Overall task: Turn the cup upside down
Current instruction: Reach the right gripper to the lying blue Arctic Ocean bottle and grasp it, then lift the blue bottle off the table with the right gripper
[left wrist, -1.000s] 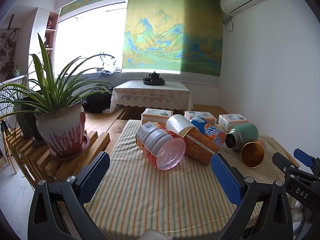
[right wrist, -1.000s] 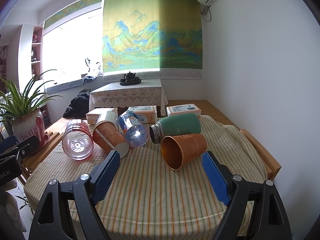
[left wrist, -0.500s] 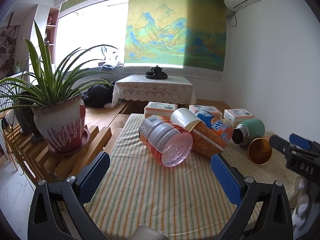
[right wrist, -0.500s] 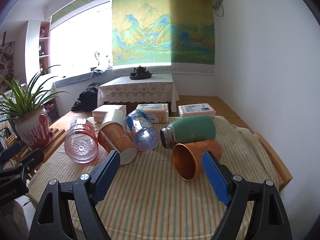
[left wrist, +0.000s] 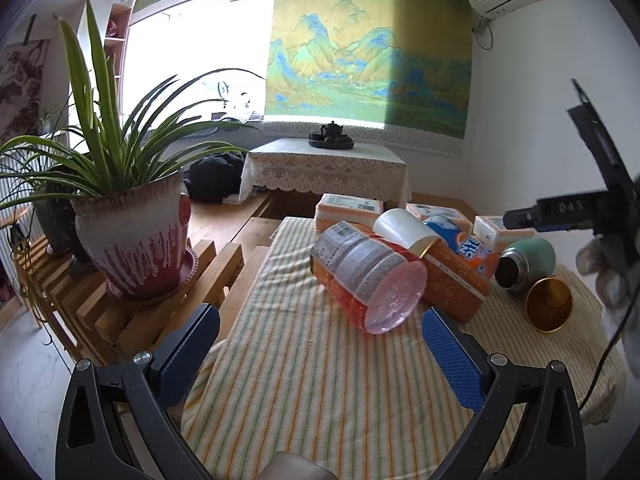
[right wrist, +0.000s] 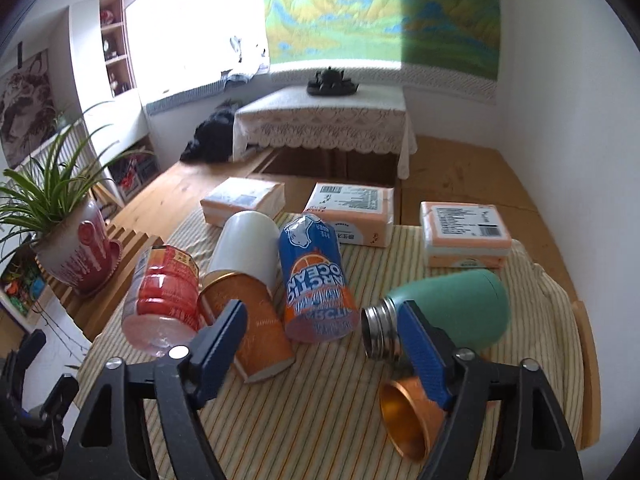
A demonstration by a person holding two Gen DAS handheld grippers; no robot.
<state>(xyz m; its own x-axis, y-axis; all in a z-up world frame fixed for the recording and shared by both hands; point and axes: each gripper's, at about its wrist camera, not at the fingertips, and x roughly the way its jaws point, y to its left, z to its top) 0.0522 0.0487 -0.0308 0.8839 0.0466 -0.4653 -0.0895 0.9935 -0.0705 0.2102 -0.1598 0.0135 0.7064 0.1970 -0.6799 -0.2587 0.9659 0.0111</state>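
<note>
1. The orange cup (right wrist: 404, 420) lay on its side on the striped table (right wrist: 320, 420), mouth towards the camera, just beside the green flask (right wrist: 452, 312).
2. The right gripper (right wrist: 320, 344) hung above the cup with its fingers (right wrist: 420, 352) spread wide, holding nothing.
3. The left gripper (left wrist: 320, 352) stood well apart from the cup, its fingers likewise wide and empty.
</note>
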